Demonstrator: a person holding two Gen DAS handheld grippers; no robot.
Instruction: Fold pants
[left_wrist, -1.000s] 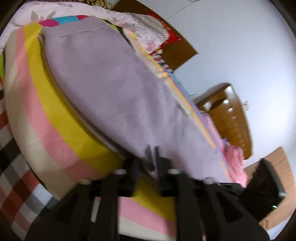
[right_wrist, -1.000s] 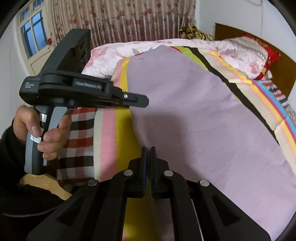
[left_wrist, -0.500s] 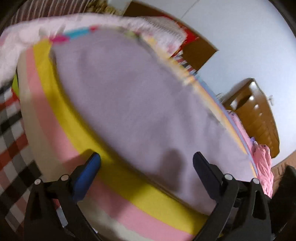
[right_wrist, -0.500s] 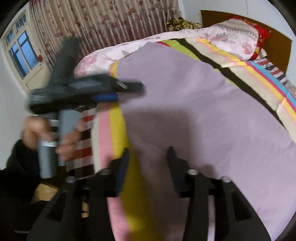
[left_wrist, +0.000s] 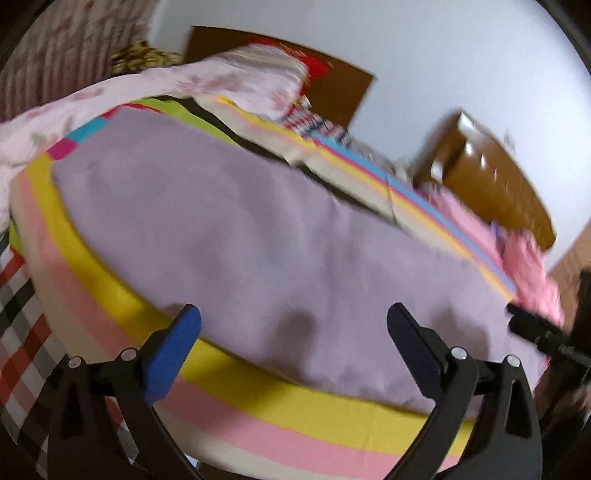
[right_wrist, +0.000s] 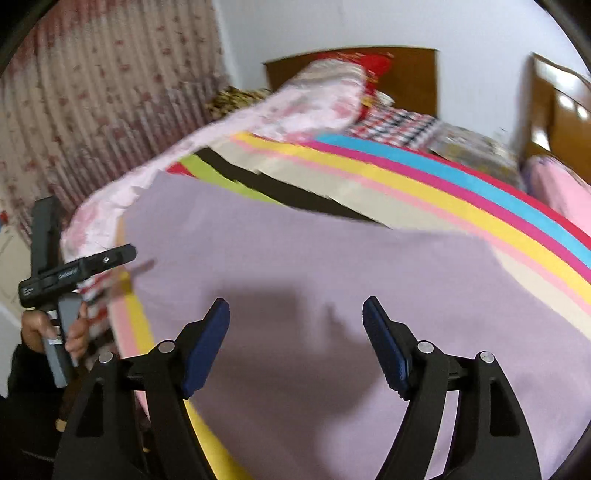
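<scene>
Over the pants (left_wrist: 258, 236), both claws now spread, cloth released

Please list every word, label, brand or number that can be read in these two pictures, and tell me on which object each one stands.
None can be read with certainty.
Left gripper: small white print on the side of its black body, too small and blurred to read.
Pants, striped sheet, curtain: no text visible.

Motion smears my left view: the headboard (left_wrist: 332, 92) and wooden cabinet (left_wrist: 498, 177) are soft. My lilac pants (right_wrist: 332, 295) run off the right view's lower edge, and the striped blanket (right_wrist: 443, 184) hides the bed beneath.
</scene>
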